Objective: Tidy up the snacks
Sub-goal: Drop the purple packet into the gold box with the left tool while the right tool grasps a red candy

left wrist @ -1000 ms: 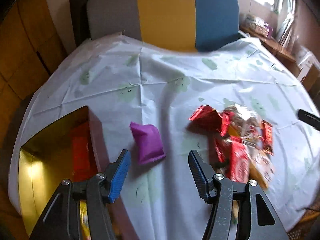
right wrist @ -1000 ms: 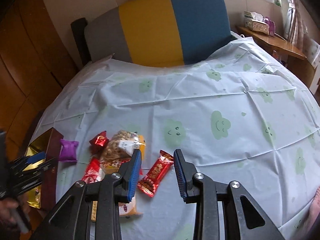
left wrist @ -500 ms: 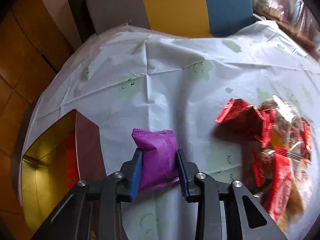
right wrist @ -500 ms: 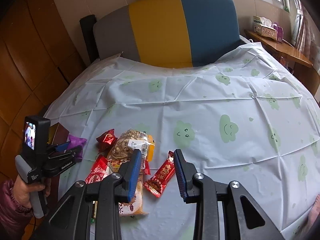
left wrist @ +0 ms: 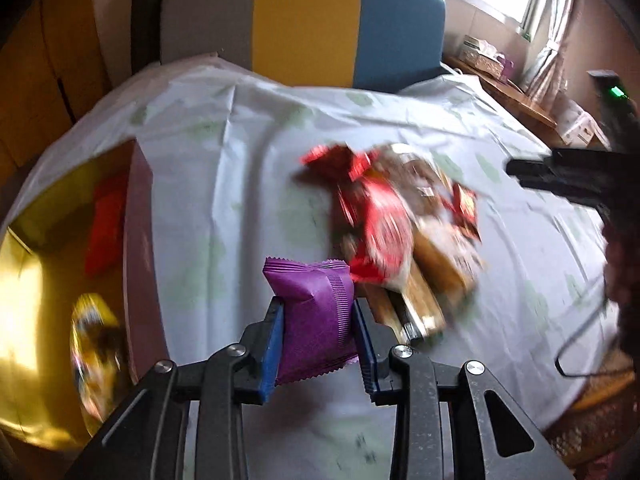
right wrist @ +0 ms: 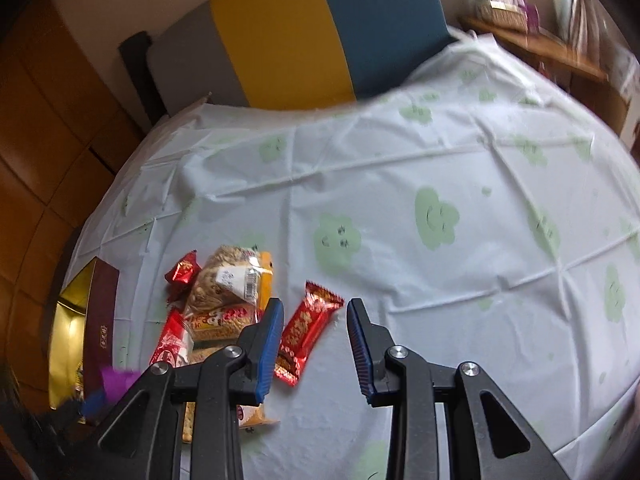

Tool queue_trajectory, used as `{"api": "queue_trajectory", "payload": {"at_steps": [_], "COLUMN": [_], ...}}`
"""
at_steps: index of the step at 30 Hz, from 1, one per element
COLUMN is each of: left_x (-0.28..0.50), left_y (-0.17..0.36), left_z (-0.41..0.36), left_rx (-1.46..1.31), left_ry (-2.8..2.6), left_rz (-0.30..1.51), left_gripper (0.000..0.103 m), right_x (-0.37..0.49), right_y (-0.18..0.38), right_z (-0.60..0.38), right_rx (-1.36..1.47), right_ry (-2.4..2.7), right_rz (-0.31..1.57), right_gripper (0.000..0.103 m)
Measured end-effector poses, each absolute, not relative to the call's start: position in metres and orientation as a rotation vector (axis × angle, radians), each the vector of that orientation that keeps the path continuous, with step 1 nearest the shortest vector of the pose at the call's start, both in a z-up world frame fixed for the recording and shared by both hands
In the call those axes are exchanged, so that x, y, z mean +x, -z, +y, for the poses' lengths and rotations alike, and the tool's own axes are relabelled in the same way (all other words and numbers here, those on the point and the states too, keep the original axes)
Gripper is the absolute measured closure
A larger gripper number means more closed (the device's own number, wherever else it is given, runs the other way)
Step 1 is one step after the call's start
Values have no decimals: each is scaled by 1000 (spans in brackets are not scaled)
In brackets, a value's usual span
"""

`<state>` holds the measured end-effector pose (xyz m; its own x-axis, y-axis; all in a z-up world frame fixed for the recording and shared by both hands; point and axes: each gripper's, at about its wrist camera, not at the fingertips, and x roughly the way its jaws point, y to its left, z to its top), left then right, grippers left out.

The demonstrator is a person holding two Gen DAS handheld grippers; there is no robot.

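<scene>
Between the left gripper's [left wrist: 318, 334] blue pads sits a clamped purple snack packet [left wrist: 316, 320], crimp-edged and puffy

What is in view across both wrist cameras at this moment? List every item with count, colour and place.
purple snack packet: one, purple, clamped between the left gripper's pads, above the cloth
gift box: one, maroon outside, gold inside, open, at the table's left edge; a red packet and a blurred yellow item inside
snack pile: several packets, red, tan and orange, on the cloth right of the box
red candy bar: one, red, lying apart at the pile's right, ahead of the right gripper
tablecloth: one, pale with green cloud faces, covering the table
chair back: one, grey, yellow and blue, behind the table
left gripper: black with blue pads, shut on the packet
right gripper: same build, jaws narrow, nothing between them
</scene>
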<state>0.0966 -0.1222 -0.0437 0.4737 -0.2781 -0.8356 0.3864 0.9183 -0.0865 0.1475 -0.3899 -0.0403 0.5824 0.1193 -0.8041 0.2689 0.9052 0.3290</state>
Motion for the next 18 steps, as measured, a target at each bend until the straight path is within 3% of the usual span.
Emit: {"api": "queue_trajectory", "payload": {"at_steps": [18], "left_x": [84], "left_y": [73], "left_z": [-114], "left_rx": [34], "left_ry": [435], "left_rz": [1037], "left_gripper": [65], "right_x": [180], "right_y": [92], "right_z": [-368], "right_rx": [478], "right_ry": [74], "right_rz": [1079], "right_gripper": [71]}}
